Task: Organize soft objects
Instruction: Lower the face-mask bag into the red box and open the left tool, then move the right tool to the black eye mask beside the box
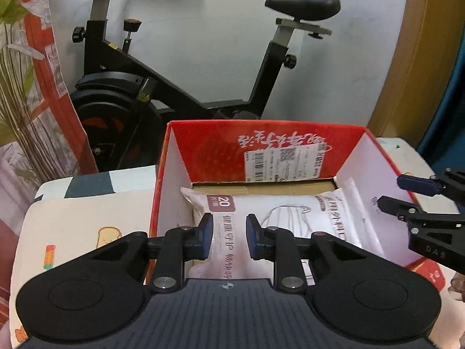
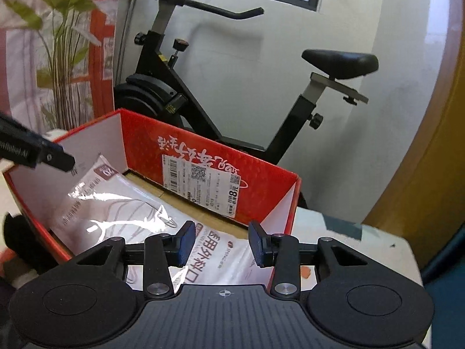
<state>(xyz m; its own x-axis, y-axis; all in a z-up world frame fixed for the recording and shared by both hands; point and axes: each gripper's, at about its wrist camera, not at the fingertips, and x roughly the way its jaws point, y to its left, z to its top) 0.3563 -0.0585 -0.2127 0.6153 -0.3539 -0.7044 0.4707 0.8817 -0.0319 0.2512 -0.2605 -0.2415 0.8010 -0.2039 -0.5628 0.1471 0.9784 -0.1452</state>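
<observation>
A white plastic packet of face masks (image 1: pixel 290 212) lies flat in an open red cardboard box (image 1: pixel 221 145) with white inner walls. My left gripper (image 1: pixel 229 232) hovers over the packet's left part with its jaws a little apart; the packet shows in the gap, not pinched. In the right wrist view my right gripper (image 2: pixel 222 244) is open above the packet's (image 2: pixel 122 212) right end, just inside the box (image 2: pixel 139 142). The right gripper (image 1: pixel 392 192) also appears over the box's right wall. One of the left gripper's fingers (image 2: pixel 55 155) reaches in near the packet's far corner.
The box stands on a table covered with a printed cloth (image 1: pixel 87 221). Close behind it is a black exercise bike (image 1: pixel 180 93). A curtain and a leafy plant (image 1: pixel 17 101) are at the left, and a wooden door (image 1: pixel 421 58) is at the right.
</observation>
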